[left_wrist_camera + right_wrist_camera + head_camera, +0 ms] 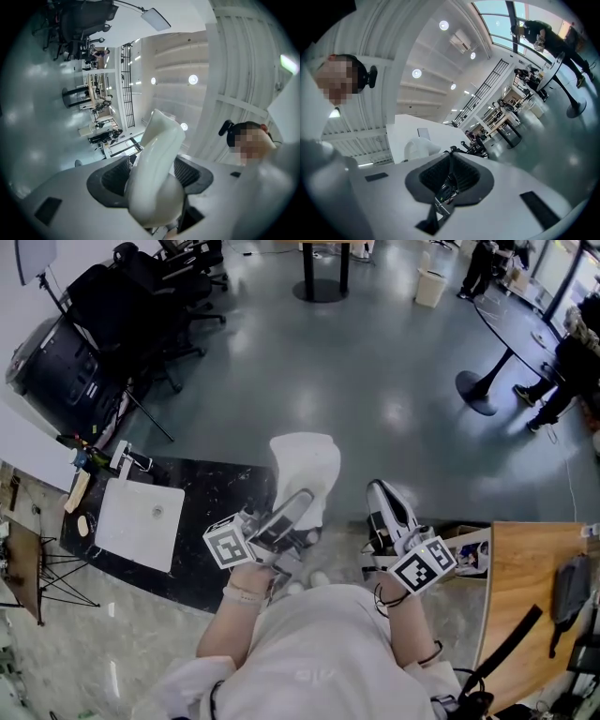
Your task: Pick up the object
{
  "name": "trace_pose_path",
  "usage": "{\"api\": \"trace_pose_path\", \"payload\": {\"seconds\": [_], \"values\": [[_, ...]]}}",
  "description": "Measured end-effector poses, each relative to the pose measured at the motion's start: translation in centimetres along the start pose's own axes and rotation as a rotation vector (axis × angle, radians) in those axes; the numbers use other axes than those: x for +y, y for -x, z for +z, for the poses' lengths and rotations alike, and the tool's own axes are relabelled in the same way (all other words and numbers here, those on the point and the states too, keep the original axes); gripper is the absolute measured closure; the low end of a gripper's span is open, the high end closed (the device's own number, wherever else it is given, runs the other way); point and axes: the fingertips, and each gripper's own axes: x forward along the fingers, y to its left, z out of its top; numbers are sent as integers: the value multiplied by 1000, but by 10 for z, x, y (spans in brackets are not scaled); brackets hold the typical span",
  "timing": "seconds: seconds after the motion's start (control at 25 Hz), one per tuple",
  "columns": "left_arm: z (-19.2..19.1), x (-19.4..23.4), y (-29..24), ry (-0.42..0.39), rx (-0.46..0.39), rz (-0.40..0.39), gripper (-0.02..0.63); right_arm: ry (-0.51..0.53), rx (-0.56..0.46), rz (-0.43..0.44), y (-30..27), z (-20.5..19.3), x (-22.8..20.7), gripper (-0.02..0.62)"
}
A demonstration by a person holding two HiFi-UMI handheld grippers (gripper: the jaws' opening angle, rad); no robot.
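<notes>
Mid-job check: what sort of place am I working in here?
Probably an open-plan office or lab hall: a wide glossy grey floor, black wheeled office chairs, a dark round pedestal table, and a black stone counter with a white square sink nearby.

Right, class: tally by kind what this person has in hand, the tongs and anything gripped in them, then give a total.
Tongs: 2 (left tongs, right tongs)
White object, gripped in the left tongs: 1
Total: 3

A black veined counter [217, 491] carries a white square basin [139, 524] near its left end.
</notes>
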Motion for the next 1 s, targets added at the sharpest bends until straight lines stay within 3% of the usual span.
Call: {"api": "trace_pose_path", "payload": {"seconds": [1.0], "values": [[-11, 10, -2, -10, 48, 18, 304, 30, 15, 9, -4, -7, -1, 558]]}}
